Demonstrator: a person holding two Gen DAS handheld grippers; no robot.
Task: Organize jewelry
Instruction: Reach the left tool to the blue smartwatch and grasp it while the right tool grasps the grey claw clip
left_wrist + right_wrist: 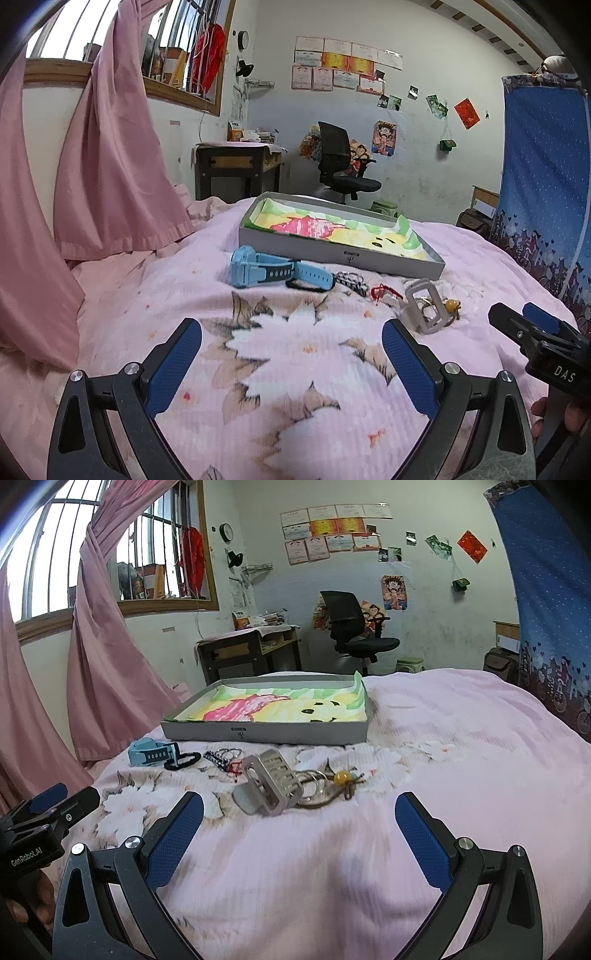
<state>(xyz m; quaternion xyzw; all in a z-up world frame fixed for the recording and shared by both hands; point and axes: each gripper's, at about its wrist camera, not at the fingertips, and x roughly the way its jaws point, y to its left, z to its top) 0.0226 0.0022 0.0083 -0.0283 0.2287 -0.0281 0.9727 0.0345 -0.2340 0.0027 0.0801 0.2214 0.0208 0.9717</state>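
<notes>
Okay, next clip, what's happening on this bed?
A person holds two grippers over a pink floral bedspread, both open and empty. The left gripper and right gripper hover short of a row of small items: a blue watch, a black loop, a grey clip-like piece and rings with a yellow bead. The grey tray behind holds only a colourful liner; nothing is sorted yet.
</notes>
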